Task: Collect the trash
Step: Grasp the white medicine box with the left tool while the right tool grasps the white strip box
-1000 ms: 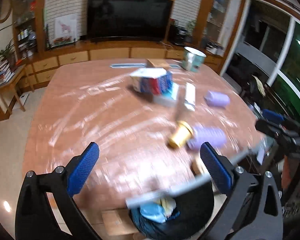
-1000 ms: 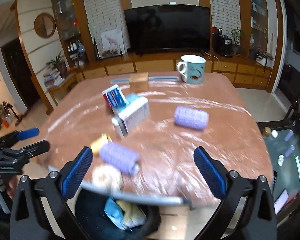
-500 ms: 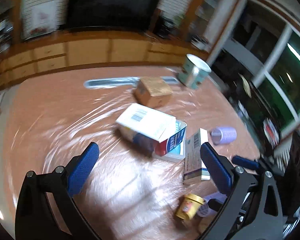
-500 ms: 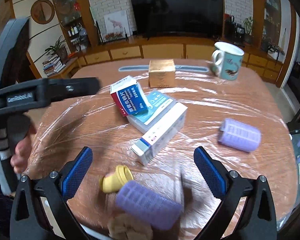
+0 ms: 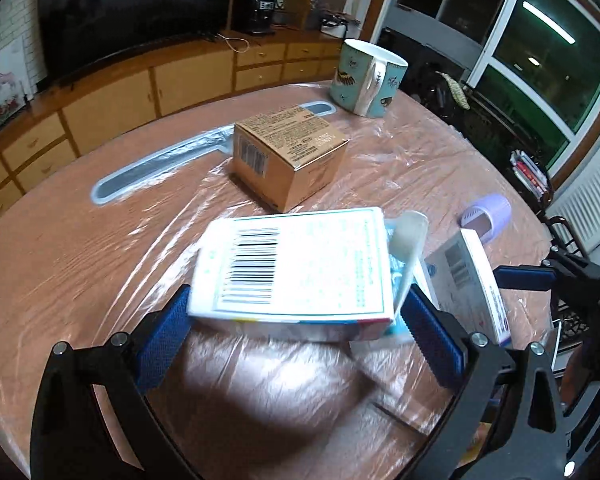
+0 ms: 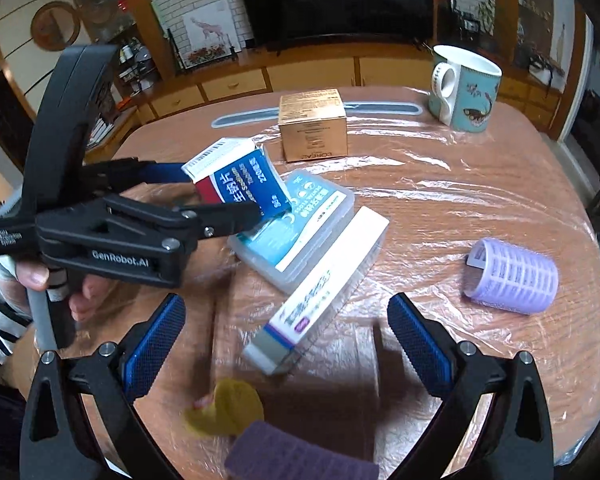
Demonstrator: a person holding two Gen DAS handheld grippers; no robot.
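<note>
My left gripper (image 5: 296,324) is open, its blue pads on either side of a white, blue and red medicine box (image 5: 296,268). In the right wrist view the same gripper (image 6: 220,192) straddles that box (image 6: 240,176), which leans on a clear plastic case (image 6: 300,220). A long white box (image 6: 320,292) lies beside the case. My right gripper (image 6: 284,344) is open and empty, hovering above the long white box, a yellow cap (image 6: 224,408) and a purple roller (image 6: 300,456) at the near edge.
A gold carton (image 6: 312,124), a teal mug (image 6: 464,88) and a second purple roller (image 6: 512,276) sit on the plastic-covered round table (image 6: 460,200). A grey strip (image 5: 160,160) lies at the far side. Cabinets and a TV stand behind.
Both grippers have moved forward from the trash bag at the table's near edge. My left gripper has closed in around the medicine box. The right has advanced over the long white box.
</note>
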